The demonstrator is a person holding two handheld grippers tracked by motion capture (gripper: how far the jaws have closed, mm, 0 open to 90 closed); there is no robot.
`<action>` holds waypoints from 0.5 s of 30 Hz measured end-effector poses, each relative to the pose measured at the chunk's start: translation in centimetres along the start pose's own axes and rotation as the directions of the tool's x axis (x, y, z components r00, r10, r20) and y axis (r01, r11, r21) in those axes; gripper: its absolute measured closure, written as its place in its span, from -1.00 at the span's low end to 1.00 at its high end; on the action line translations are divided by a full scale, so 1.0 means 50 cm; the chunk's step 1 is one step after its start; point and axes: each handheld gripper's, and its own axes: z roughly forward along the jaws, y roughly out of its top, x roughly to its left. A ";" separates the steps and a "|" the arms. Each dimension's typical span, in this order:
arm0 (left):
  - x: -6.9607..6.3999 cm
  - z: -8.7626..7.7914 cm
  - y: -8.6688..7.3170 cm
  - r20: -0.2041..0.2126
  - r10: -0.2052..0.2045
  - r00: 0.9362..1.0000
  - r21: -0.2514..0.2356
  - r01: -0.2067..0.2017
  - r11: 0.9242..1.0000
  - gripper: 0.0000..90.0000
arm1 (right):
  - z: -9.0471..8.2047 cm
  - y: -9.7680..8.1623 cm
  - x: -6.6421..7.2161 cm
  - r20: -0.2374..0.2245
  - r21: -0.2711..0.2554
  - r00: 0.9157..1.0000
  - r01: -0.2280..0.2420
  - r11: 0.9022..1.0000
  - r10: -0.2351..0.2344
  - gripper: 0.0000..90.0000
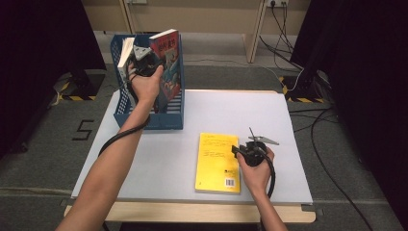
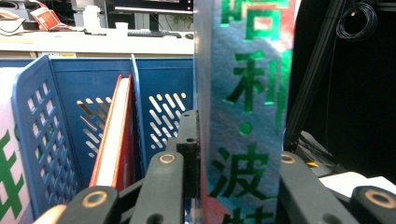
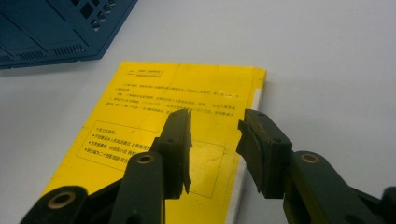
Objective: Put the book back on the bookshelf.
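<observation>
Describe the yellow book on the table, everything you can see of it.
The yellow book lies flat and closed on the white table, near the front edge, to the right of the blue file rack and apart from it. Its upward cover is bright yellow with small black print, a boxed text block and a barcode at the near corner. White page edges show along its right side. It looks like a thin paperback. The right gripper hovers over its right edge, jaws apart, not gripping it.

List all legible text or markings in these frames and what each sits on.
"5": marking on the floor.
"利", "波": green foil characters on the held book; the rest are cropped.
Yellow book: printed lines and barcode, too small to read.
Book cover in the blue rack: blurred.
</observation>
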 end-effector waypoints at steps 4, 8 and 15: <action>0.000 0.005 -0.002 0.002 -0.002 1.000 0.001 0.002 1.000 0.65 | 0.001 -0.002 0.001 0.000 0.010 1.000 -0.011 1.000 0.011 0.38; 0.002 0.010 -0.005 -0.006 0.002 1.000 0.007 -0.002 1.000 0.65 | 0.000 -0.003 -0.002 0.003 0.005 1.000 -0.002 1.000 0.002 0.38; 0.005 0.018 -0.012 0.000 0.000 1.000 0.009 0.000 1.000 0.65 | -0.001 -0.005 -0.004 -0.001 0.005 1.000 -0.013 1.000 0.013 0.38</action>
